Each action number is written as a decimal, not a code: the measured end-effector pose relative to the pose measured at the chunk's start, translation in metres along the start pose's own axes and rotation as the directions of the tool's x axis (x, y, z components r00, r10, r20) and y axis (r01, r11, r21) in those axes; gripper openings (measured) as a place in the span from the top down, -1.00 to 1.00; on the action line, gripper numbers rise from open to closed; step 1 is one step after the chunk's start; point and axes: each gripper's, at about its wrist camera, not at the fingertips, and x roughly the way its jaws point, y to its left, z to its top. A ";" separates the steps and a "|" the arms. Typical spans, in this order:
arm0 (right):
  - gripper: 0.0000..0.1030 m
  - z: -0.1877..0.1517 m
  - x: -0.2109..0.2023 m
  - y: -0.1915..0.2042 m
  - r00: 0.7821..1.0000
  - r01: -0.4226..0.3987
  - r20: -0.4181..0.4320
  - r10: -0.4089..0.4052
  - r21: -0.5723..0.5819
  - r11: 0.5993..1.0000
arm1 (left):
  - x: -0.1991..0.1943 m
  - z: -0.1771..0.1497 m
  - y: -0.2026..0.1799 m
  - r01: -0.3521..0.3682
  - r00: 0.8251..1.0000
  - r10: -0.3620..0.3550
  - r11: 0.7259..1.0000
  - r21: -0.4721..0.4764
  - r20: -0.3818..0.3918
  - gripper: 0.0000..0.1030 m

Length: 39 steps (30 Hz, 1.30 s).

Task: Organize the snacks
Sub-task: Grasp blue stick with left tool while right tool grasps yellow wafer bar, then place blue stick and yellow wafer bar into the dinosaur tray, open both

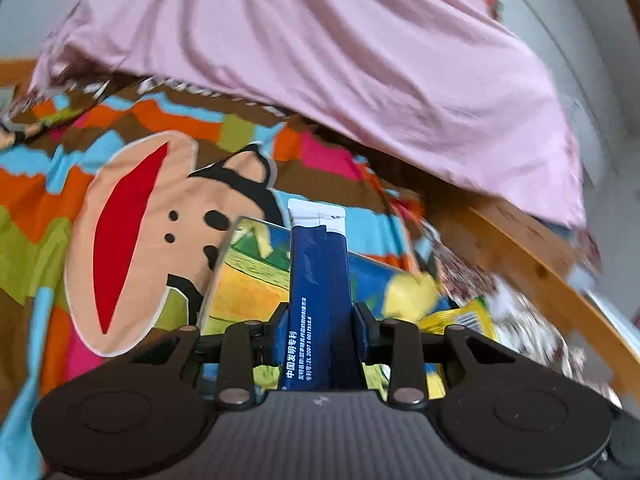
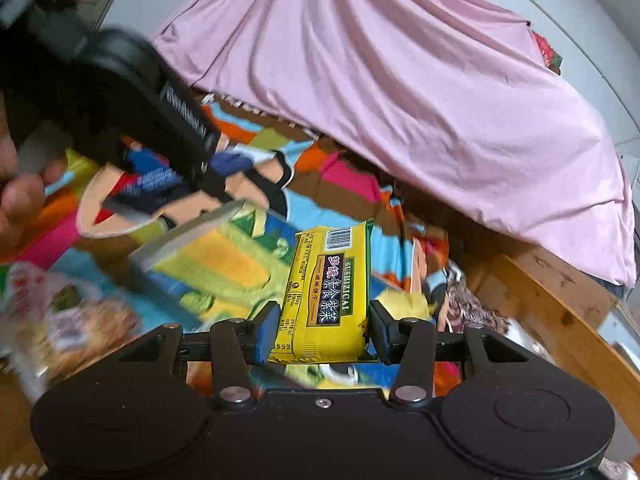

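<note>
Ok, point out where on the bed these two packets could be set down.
Freest patch: the cartoon-face bedspread, between the pink sheet and the colourful box. Crowded: loose snack packets between the box and the wooden bed rail. Left gripper holds the blue sachet, right gripper the yellow packet.

A dark blue sachet with a white top is seen. A yellow snack pack carries green edging. The bedsheet is patterned in bright multicoloured blocks; the blanket is plain pink.
</note>
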 end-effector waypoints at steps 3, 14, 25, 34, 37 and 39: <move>0.04 -0.002 0.029 -0.005 1.000 -0.005 0.000 0.005 0.039 0.999 | 0.029 0.000 0.006 -0.018 1.000 0.018 0.999 -0.039 0.001 0.30; 0.04 -0.011 0.117 -0.004 0.994 -0.024 -0.105 0.038 0.136 0.990 | 0.108 -0.007 0.018 -0.094 0.992 0.093 0.995 -0.016 -0.082 0.30; 0.03 -0.020 0.146 -0.001 0.961 -0.073 -0.244 0.132 0.239 0.968 | 0.135 -0.016 0.028 -0.119 0.981 0.115 0.993 -0.014 -0.155 0.29; -0.12 -0.022 0.149 -0.010 0.949 -0.076 -0.273 0.159 0.291 0.954 | 0.141 -0.020 0.029 -0.133 0.965 0.128 0.991 -0.007 -0.228 0.03; -0.31 -0.019 0.145 -0.013 0.953 -0.070 -0.262 0.152 0.299 0.952 | 0.138 -0.019 0.029 -0.135 0.965 0.129 0.991 -0.013 -0.228 -0.13; -0.47 -0.016 0.140 -0.018 0.958 -0.057 -0.249 0.140 0.311 0.949 | 0.135 -0.018 0.027 -0.137 0.965 0.131 0.990 -0.013 -0.227 -0.23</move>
